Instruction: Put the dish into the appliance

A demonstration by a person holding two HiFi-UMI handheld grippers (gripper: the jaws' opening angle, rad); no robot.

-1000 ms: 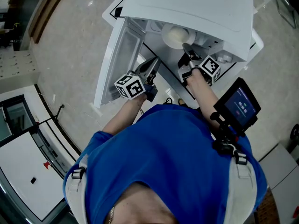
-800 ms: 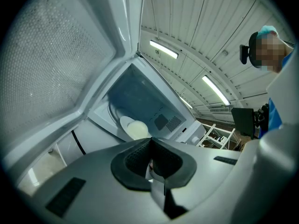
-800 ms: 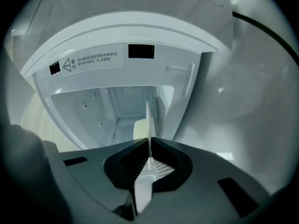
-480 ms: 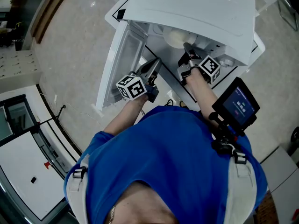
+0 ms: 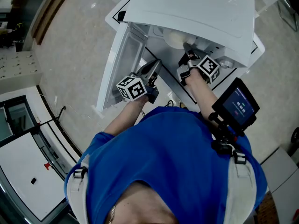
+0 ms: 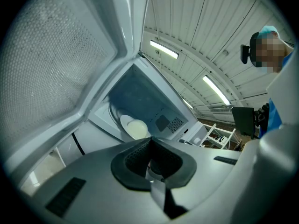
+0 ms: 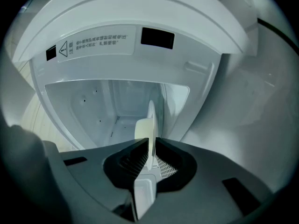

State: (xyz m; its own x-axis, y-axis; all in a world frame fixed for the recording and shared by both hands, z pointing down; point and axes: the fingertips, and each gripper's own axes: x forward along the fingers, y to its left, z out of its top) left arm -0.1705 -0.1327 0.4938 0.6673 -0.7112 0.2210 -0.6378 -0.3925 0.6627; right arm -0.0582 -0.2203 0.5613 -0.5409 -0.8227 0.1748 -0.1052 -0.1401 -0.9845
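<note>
White box-shaped appliance (image 5: 191, 8) stands with its hinged door (image 5: 119, 59) swung wide to the left of the cavity. Right gripper (image 5: 187, 48) reaches into the mouth of the appliance, under the overhanging top panel. In the right gripper view its jaws are clamped on the rim of a round cream-white dish (image 7: 150, 125). The dish stands on edge, seen almost edge-on, with the pale inner walls of the cavity (image 7: 93, 101) behind it. Head view puts the same dish (image 5: 175, 37) just inside the opening, at the upper lip. Cannot tell whether it touches the cavity floor. A printed warning label (image 7: 91, 45) sits on the panel above the opening. Left gripper (image 5: 155, 63) hangs in front of the appliance, beside the open door, apart from the dish. Its own view shows the jaws drawn together with nothing between them. That view looks up past the door's dotted window (image 6: 56, 64) to the dish (image 6: 133, 126) in the cavity. Person in a blue shirt (image 5: 163, 162) stands directly in front of the appliance.
</note>
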